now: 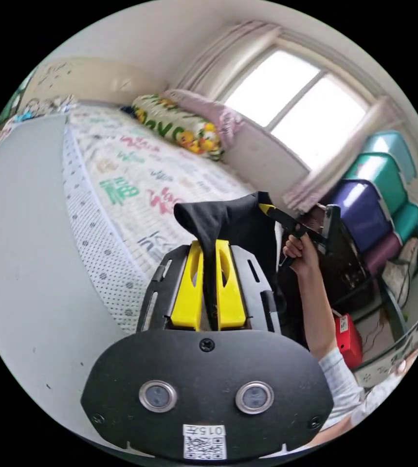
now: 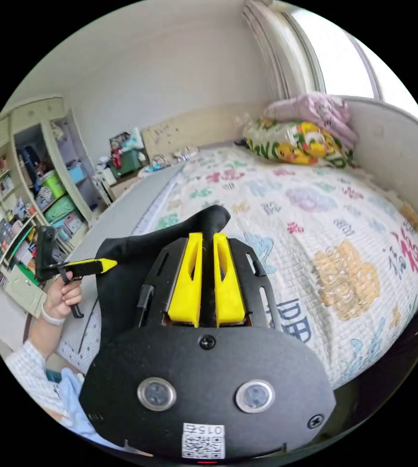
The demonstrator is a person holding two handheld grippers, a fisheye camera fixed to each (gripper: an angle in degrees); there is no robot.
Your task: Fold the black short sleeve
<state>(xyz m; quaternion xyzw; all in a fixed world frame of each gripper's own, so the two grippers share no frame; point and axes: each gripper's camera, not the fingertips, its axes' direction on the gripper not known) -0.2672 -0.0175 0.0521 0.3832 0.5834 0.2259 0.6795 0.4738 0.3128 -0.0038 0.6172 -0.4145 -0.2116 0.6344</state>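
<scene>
Both grippers clamp my black short sleeve shirt above the bed.

Under it spreads the patterned quilt (image 2: 345,233); the shirt (image 1: 238,219) hangs stretched between my left gripper (image 1: 208,253) and right gripper (image 2: 204,248), each with its yellow jaws pressed together on a bunched corner of cloth.

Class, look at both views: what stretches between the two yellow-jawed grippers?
The black short-sleeve shirt spans from the left gripper to the right gripper, both clamped on it, seen in both views.
</scene>
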